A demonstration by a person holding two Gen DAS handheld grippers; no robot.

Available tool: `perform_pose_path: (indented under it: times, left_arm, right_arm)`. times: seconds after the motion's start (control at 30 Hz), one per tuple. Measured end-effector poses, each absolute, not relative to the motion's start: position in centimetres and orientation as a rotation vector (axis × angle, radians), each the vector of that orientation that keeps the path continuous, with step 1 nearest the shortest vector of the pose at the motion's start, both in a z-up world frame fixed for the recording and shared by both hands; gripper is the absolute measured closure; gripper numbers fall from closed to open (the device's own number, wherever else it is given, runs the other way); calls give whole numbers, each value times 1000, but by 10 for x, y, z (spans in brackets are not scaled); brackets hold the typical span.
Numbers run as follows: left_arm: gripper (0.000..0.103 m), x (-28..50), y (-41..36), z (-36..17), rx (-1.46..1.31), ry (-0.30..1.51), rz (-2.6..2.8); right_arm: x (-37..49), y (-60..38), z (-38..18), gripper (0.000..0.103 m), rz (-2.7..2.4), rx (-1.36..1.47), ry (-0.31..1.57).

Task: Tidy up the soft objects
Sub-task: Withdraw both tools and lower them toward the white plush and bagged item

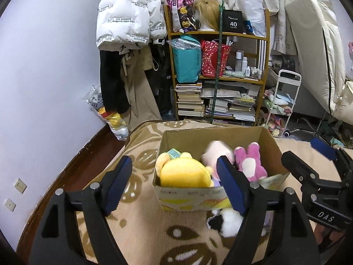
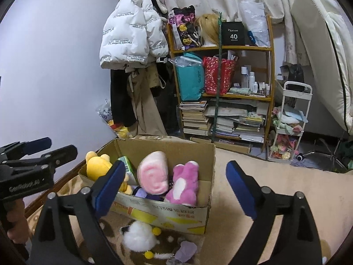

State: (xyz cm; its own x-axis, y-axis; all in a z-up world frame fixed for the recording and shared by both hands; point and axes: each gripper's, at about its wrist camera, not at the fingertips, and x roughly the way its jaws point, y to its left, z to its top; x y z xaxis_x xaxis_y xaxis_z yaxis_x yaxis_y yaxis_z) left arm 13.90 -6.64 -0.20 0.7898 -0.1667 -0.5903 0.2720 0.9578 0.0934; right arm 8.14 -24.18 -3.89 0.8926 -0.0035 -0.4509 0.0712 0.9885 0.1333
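Both my left gripper (image 1: 174, 185) and right gripper (image 2: 174, 190) gape empty above the box (image 2: 176, 215), toys inside. Next, reach the white plush (image 2: 139, 236) just before the box.

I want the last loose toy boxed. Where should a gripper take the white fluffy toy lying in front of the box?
Grip the white fluffy toy across its round white body, from above: it lies flat on the blanket, against the cardboard box.

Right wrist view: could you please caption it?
Open right gripper above cardboard box of plush toys; white plush outside.
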Motion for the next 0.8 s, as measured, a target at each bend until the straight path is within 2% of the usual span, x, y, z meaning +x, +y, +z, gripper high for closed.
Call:
perform_pose_path:
  times: [0.4, 0.8]
  left_arm:
    - [6, 95, -59, 2, 225, 650, -238]
    - [4, 79, -44, -3, 190, 709, -224]
  right_arm:
    - [45, -250, -27, 0, -98, 179, 496]
    - [18, -257, -38, 0, -133, 231, 575]
